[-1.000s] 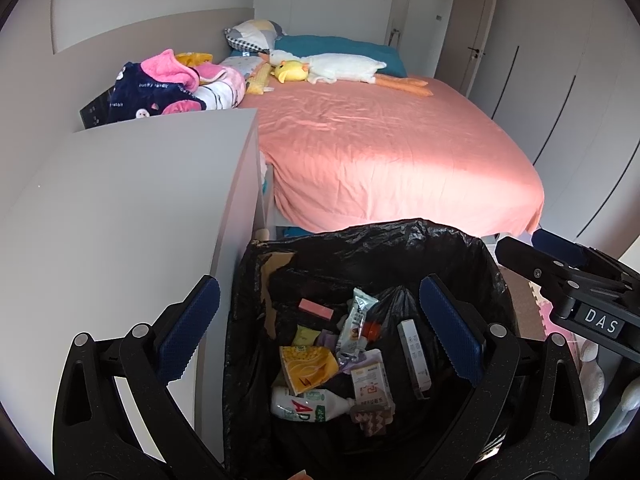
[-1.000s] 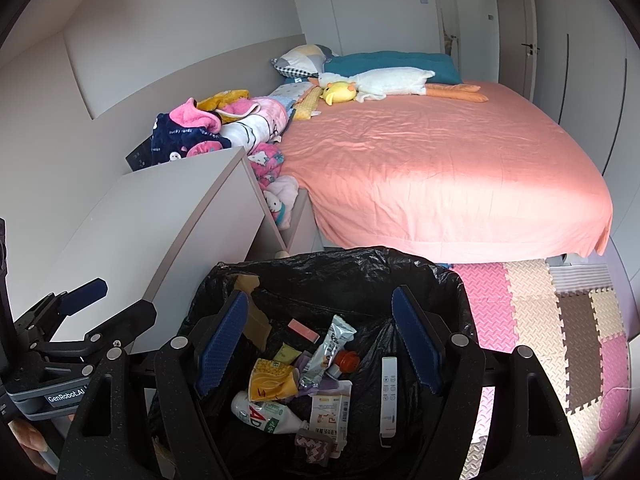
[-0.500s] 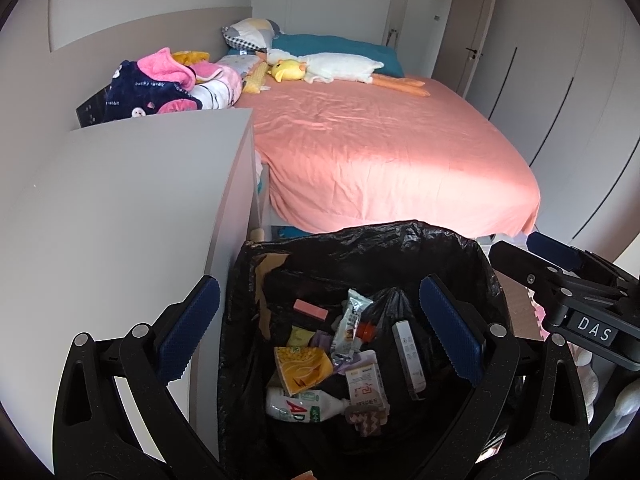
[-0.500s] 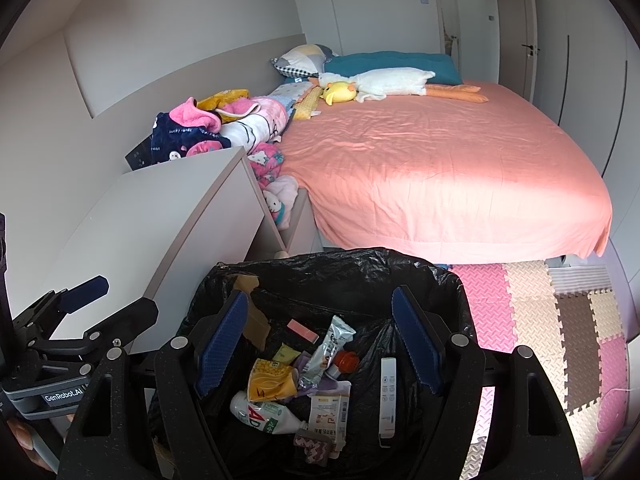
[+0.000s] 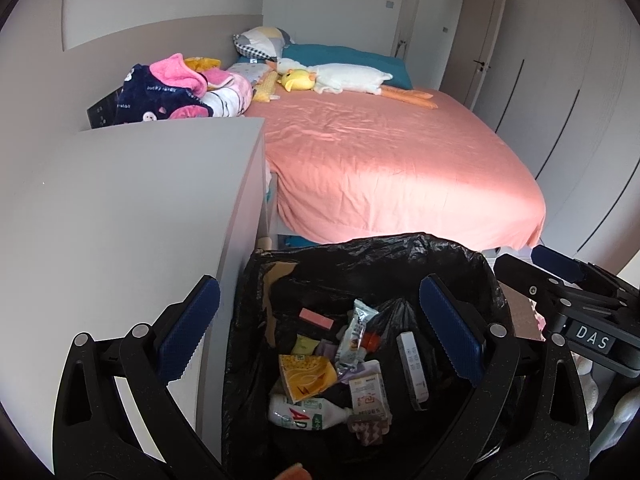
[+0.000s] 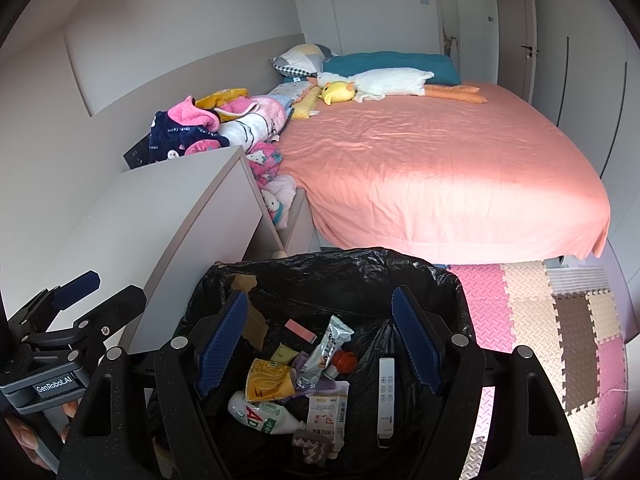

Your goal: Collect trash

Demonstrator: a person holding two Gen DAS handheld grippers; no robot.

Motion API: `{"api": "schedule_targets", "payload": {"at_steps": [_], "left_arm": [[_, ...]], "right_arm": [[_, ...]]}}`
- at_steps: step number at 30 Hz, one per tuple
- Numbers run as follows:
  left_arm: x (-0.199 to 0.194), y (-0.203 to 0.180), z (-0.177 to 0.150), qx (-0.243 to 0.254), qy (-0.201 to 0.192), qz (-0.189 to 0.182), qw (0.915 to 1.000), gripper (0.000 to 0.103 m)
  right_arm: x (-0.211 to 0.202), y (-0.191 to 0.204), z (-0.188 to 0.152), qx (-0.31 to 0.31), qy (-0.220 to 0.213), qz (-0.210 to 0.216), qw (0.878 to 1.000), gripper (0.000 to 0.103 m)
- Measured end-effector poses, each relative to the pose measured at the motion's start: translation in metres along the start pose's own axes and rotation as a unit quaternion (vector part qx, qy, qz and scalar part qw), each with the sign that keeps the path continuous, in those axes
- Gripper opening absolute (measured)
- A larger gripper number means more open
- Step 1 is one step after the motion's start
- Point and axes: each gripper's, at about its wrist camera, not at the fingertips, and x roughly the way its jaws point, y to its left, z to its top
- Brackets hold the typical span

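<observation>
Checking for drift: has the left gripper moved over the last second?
Yes. The left gripper shifted slightly left: the cabinet edge and trash bag sit further right in its view.

You get soft, sharp daylight with a sunlit band across the bed (image 5: 400,168), heavy fisheye bending, and dark vignetted corners.

The white bottle (image 5: 304,414) lay half buried under a yellow packet (image 5: 306,372) in the trash bag (image 5: 360,256). Print on the wrappers was too small to read. The person's hand (image 6: 24,436) was cut off by the frame edge.
</observation>
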Motion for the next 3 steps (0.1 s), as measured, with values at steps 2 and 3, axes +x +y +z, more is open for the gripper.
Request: {"api": "schedule_targets", "payload": {"at_steps": [2,3], "left_arm": [[0.0009,-0.0006,-0.0008,0.004,0.003,0.004,1.0,0.097],[0.001,-0.0012,-0.0011,0.007,0.004,0.006,0.9999,0.097]], "right_arm": [[0.0,-0.0002,0.0002,-0.001,-0.001,0.0,1.0,0.075],[0.0002,-0.0004,0.0002,-0.002,-0.001,-0.001,1.0,0.075]]}}
